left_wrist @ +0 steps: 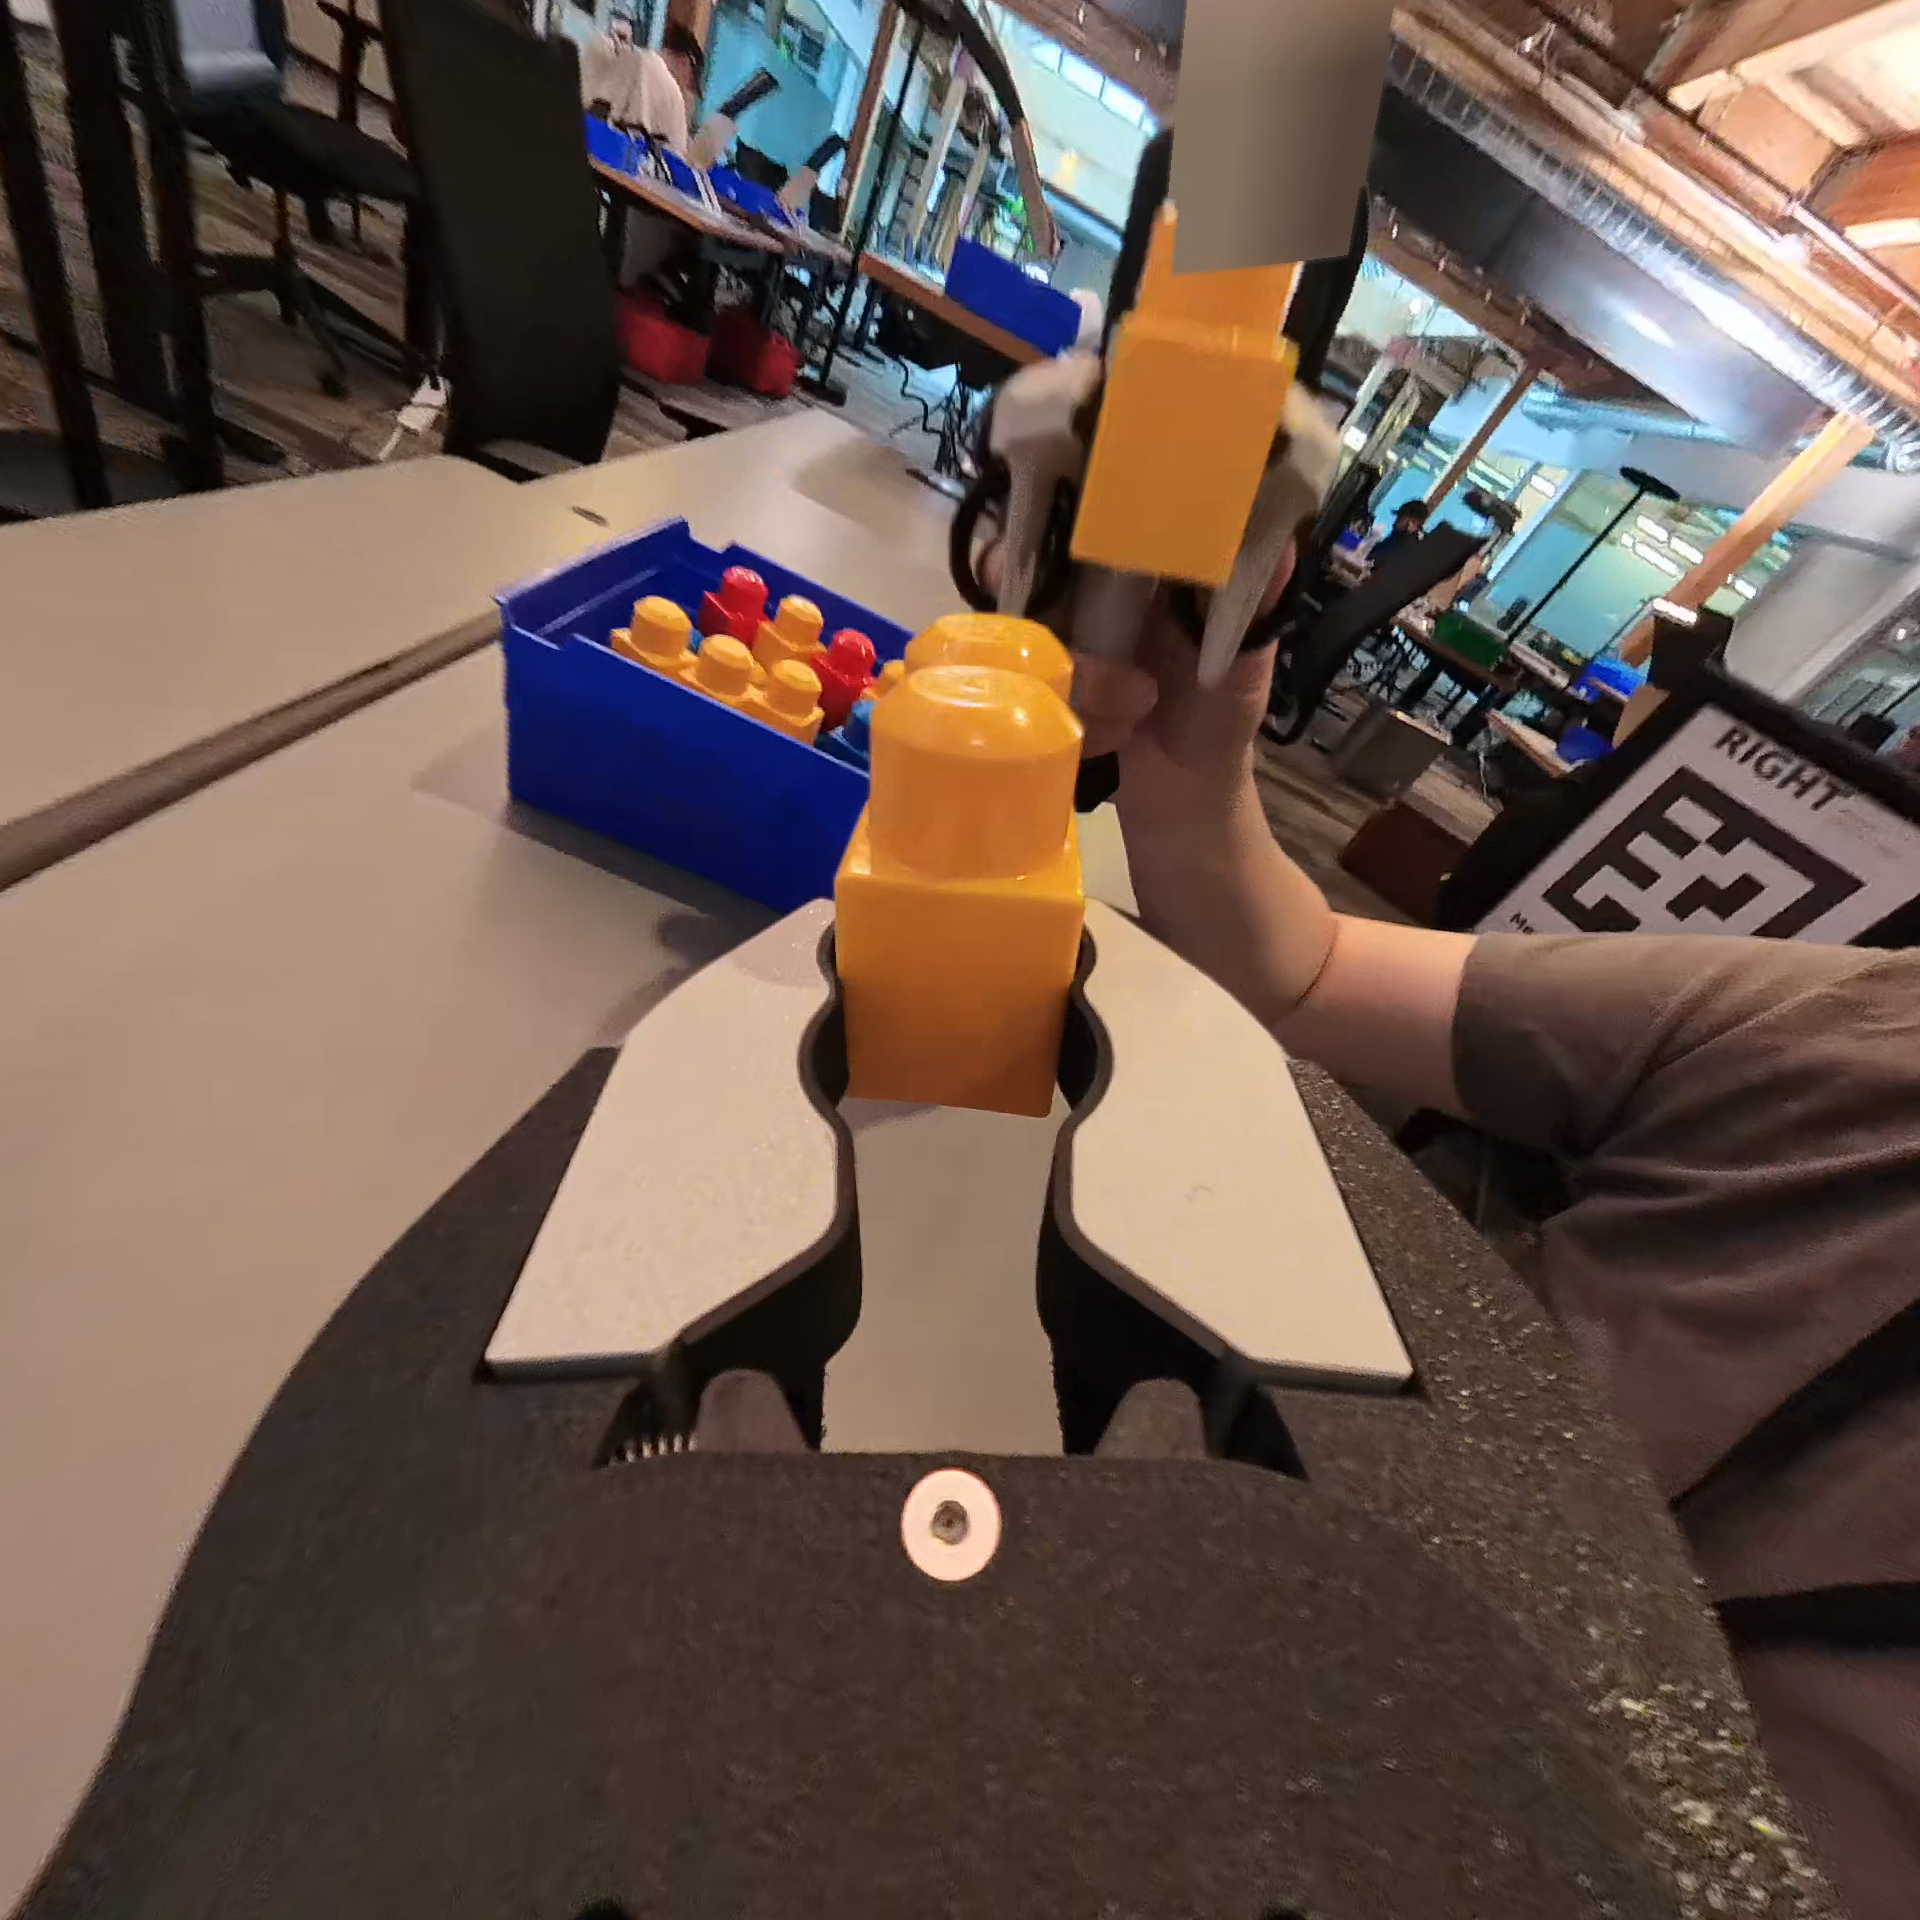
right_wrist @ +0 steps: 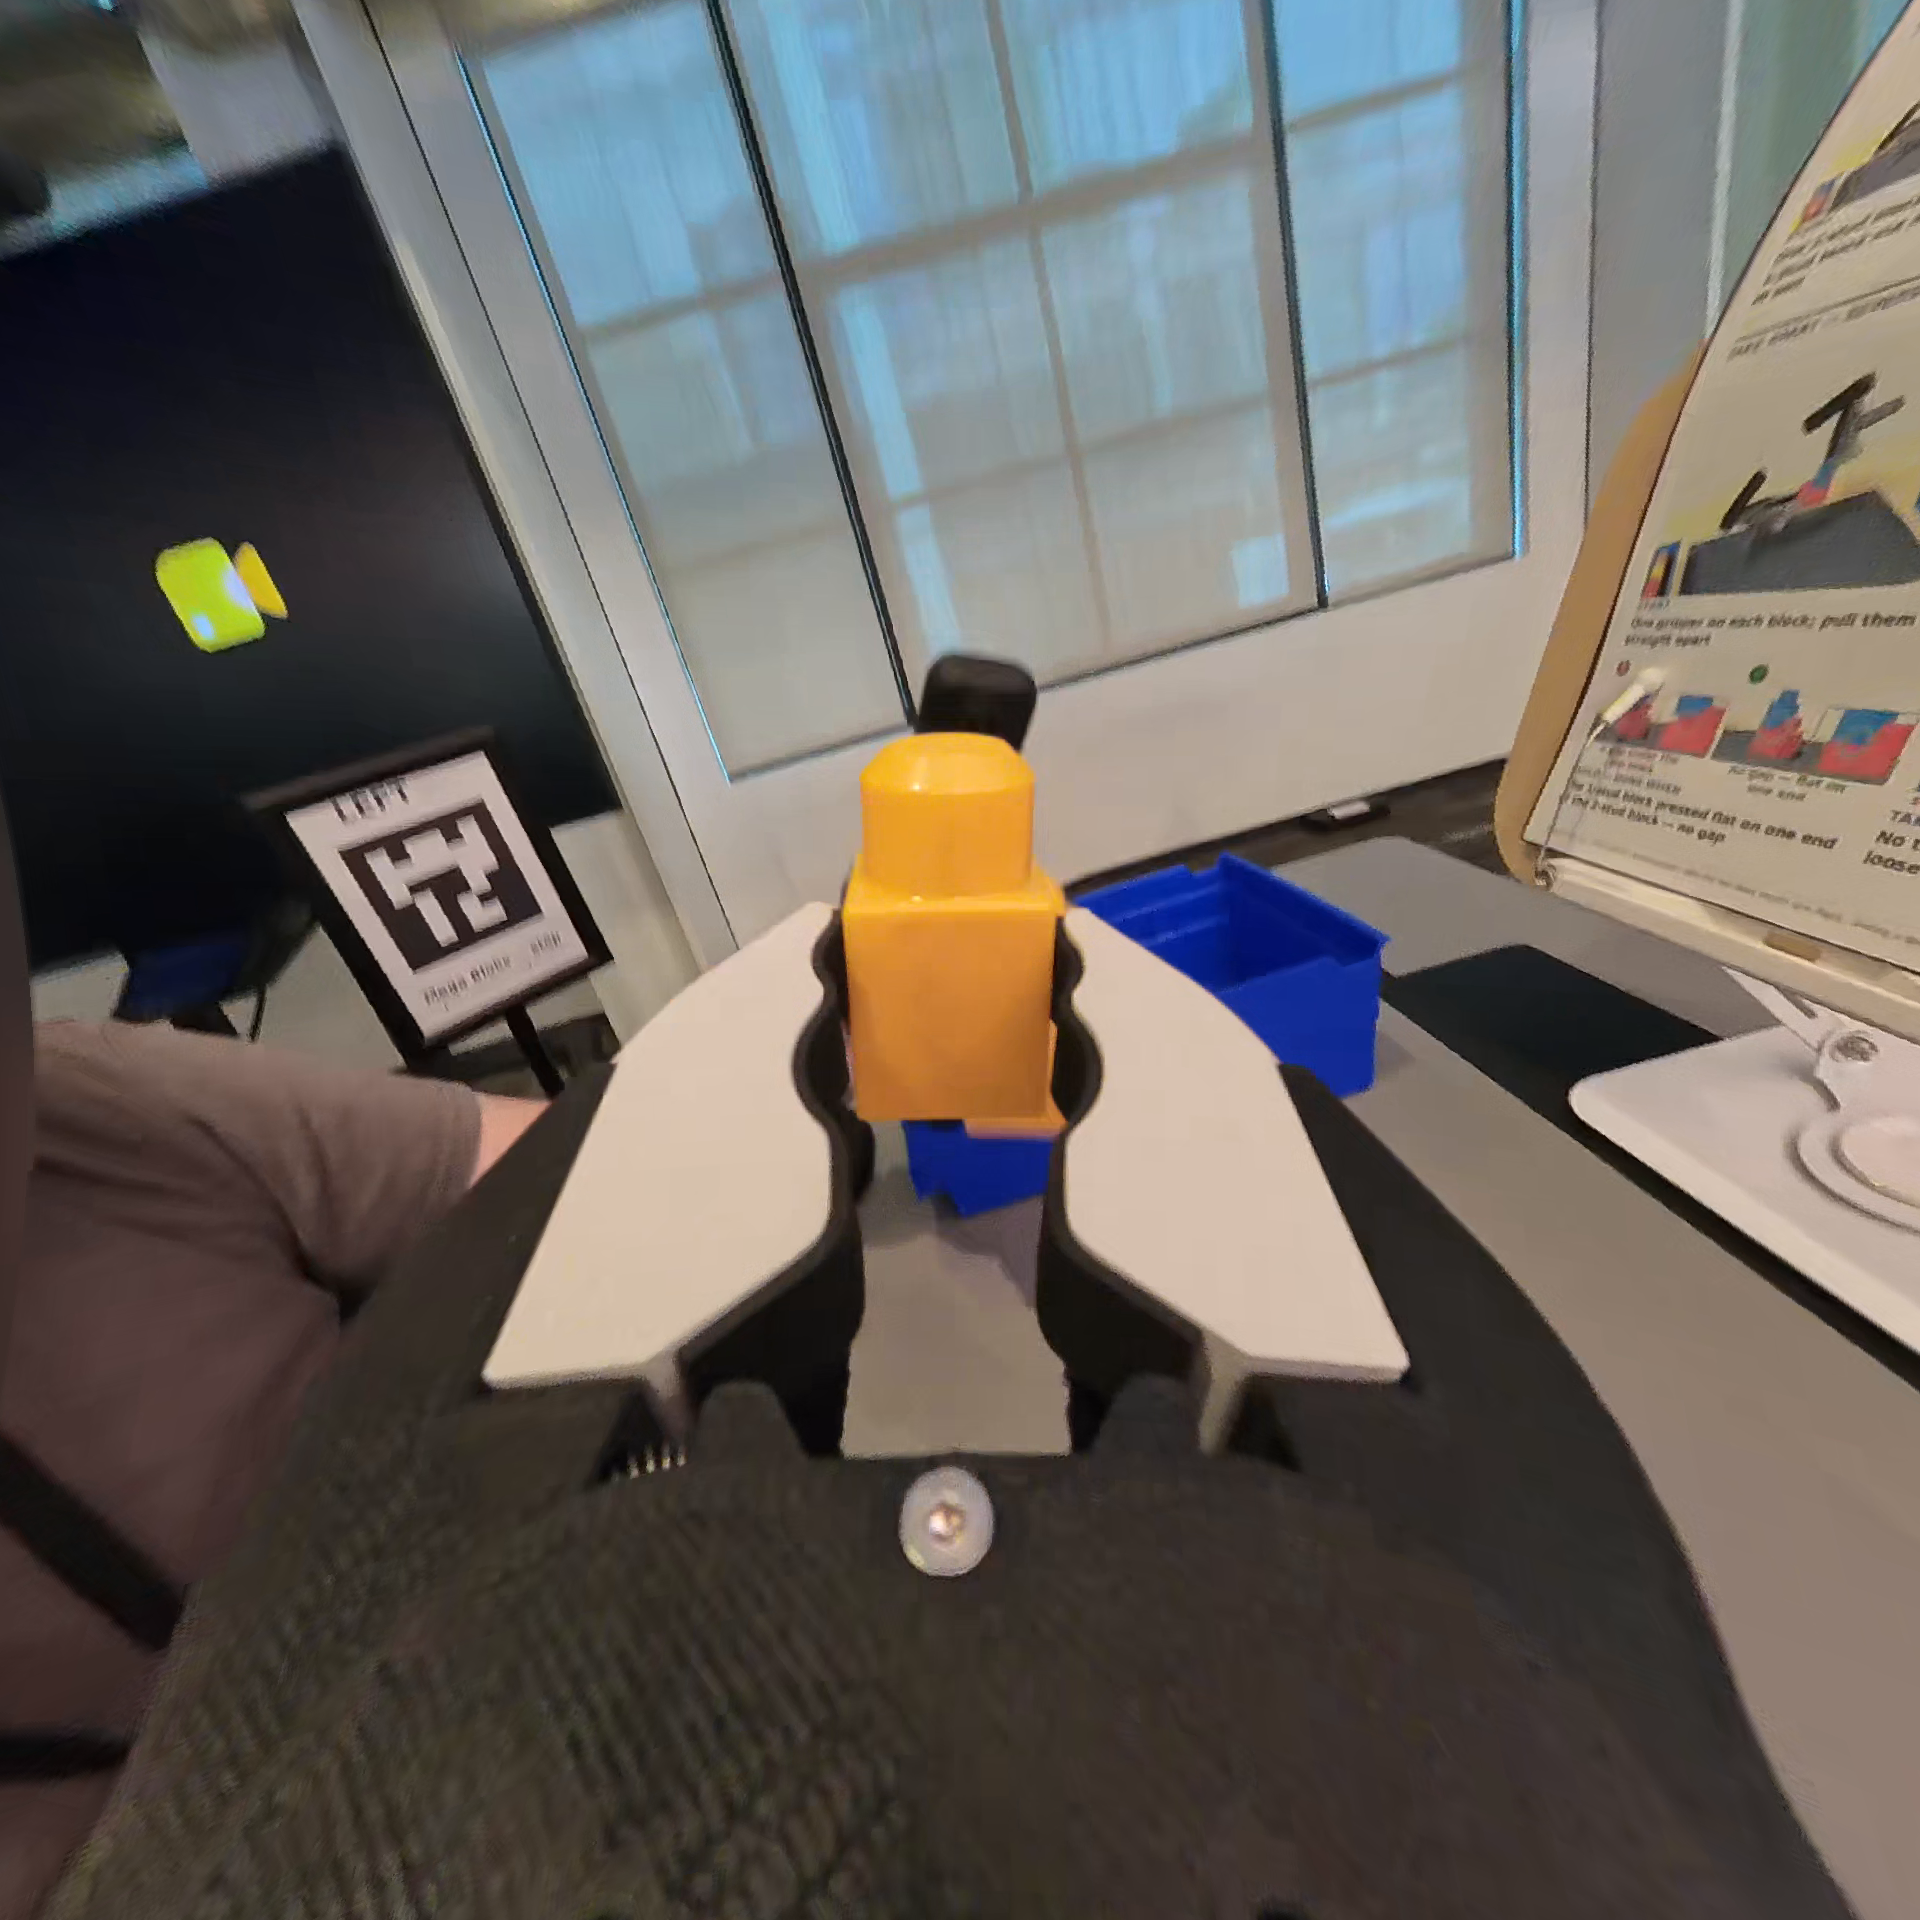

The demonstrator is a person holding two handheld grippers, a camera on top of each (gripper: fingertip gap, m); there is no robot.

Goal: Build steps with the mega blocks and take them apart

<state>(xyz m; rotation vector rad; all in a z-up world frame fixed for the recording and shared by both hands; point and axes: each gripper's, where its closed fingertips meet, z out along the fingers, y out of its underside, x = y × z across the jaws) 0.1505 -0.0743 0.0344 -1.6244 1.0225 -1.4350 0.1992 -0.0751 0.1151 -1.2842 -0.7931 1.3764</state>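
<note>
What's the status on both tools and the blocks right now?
Left tool shut on a yellow block. Right tool shut on another yellow block, both held above the table. Blue bin holds spares. Nothing between them.

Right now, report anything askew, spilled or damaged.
Nothing stands out. Each gripper's jaws hold one orange plastic stud block upright: left gripper its block, right gripper its block. The remaining blocks sit inside the blue plastic bin.
</note>
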